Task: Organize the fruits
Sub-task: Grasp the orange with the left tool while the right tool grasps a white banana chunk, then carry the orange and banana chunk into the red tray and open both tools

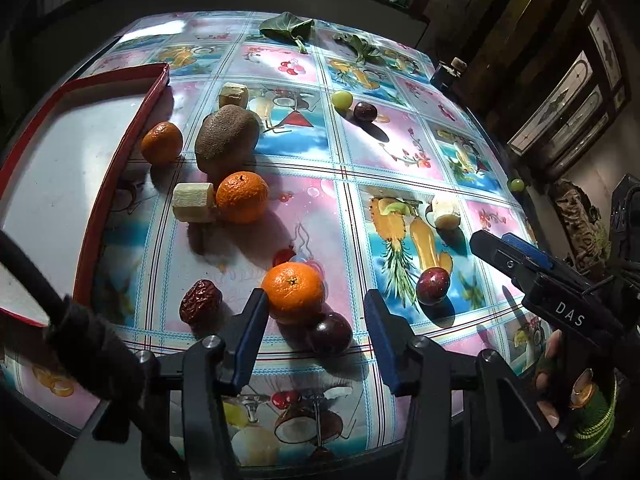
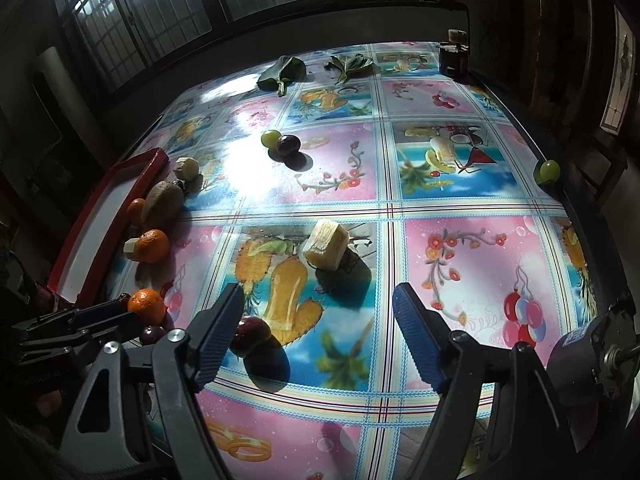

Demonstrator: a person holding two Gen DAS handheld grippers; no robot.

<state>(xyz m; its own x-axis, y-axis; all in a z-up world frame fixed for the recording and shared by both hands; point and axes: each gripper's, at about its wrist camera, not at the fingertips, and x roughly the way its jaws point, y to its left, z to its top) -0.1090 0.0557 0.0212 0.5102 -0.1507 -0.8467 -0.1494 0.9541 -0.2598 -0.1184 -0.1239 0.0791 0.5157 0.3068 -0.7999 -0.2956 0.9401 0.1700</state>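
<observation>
Low in the left wrist frame, our left hand-held gripper (image 1: 316,312) stands half open around the nearest orange (image 1: 294,289) and a dark plum (image 1: 331,333), its pads not pressing yet. We should centre on the orange alone, then carry it to the red tray (image 1: 120,152) at upper left. Our right hand-held gripper (image 2: 318,320) is open and empty on the counter (image 2: 460,248), another plum (image 2: 250,334) by its left finger.

The red tray (image 1: 120,152) runs off the left edge in the left wrist view, and a dark cable (image 1: 60,312) covers its near corner. A dark plum (image 1: 330,332) sits half behind the nearest orange (image 1: 294,286). In the right wrist view, another plum (image 2: 250,334) is partly hidden by the right claw (image 2: 318,312), and the counter (image 2: 460,240) is cut off at the bottom edge.
</observation>
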